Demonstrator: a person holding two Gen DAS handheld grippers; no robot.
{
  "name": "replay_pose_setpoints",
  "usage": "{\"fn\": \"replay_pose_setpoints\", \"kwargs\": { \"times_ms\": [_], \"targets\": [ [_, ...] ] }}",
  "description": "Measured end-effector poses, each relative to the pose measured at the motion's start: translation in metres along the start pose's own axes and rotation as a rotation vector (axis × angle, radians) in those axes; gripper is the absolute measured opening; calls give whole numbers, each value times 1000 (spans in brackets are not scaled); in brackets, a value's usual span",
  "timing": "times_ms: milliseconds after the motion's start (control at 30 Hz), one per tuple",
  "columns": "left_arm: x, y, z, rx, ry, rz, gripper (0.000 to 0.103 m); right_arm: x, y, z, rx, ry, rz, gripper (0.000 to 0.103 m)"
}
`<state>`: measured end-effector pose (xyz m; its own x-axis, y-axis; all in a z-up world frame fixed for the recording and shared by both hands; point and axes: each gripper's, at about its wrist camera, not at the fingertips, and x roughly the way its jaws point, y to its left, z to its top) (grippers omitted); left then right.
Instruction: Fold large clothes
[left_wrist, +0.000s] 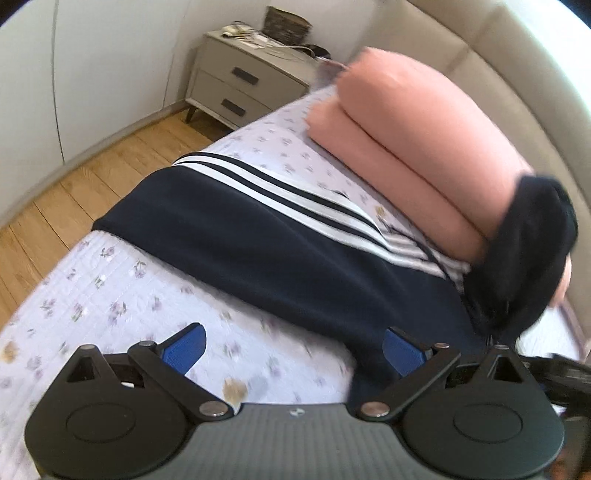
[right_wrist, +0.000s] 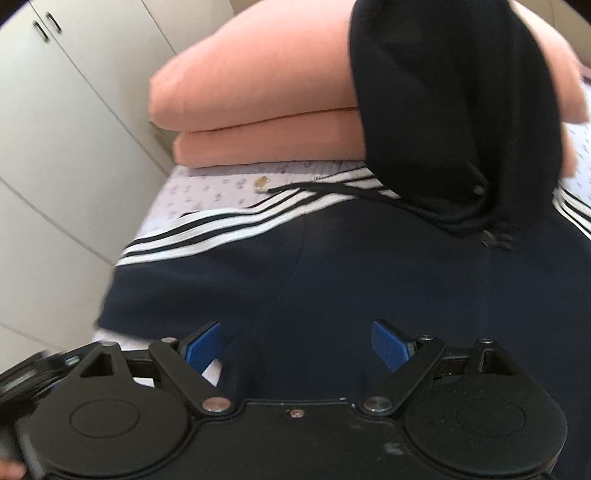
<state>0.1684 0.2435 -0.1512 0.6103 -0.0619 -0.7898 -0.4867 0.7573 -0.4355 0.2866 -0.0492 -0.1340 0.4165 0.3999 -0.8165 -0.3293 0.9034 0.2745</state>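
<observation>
1. One wide bed with a pale lilac, flower-printed quilted cover (left_wrist: 110, 288) carries everything; a grey two-drawer nightstand (left_wrist: 236, 85) stands on the wooden floor past its far corner.
2. Two stacked salmon-pink folded blankets (left_wrist: 406, 147) lie along the head edge of the bed, against the cream padded headboard (left_wrist: 517, 74).
3. Spread across the middle of the bed lies the navy hooded sweatshirt with white stripes down the sleeves (left_wrist: 258, 236); its hood (right_wrist: 443, 110) is thrown up onto the pink blankets, drawcords trailing.
4. Left gripper (left_wrist: 291, 347) is released, blue pads wide apart above the cover by the garment's near edge; right gripper (right_wrist: 295, 343) is likewise released, hovering over the navy body.
5. Judged step: the garment is laid out and folding is barely begun. Next move calls for pinching the near hem or a sleeve edge cleanly, through every layer.
</observation>
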Motion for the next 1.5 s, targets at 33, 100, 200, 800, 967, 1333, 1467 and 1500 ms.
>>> {"fn": "replay_pose_setpoints", "kwargs": {
  "times_ms": [33, 100, 200, 800, 967, 1333, 1467, 1500],
  "targets": [
    [7, 11, 4, -38, -8, -8, 103, 15, 5, 7, -6, -1, -13, 103],
    [18, 28, 11, -96, -12, -15, 103, 33, 12, 19, 2, -20, -27, 103],
    [39, 46, 13, -155, 26, -14, 101, 61, 23, 34, -1, -42, -84, 103],
    [76, 126, 46, -482, -286, -200, 5, 131, 37, 40, -113, -90, -218, 103],
    [52, 123, 35, -344, -444, -251, 5, 98, 55, -21, -217, -102, -183, 103],
    [49, 162, 20, -584, -378, -141, 38, 73, 50, -80, -156, -142, -144, 103],
    [65, 178, 41, -584, -393, -96, 34, 72, 51, -84, -151, -159, -145, 103],
    [69, 182, 45, -580, -396, -98, 9, 72, 52, -84, -151, -161, -145, 103]
  ]
}}
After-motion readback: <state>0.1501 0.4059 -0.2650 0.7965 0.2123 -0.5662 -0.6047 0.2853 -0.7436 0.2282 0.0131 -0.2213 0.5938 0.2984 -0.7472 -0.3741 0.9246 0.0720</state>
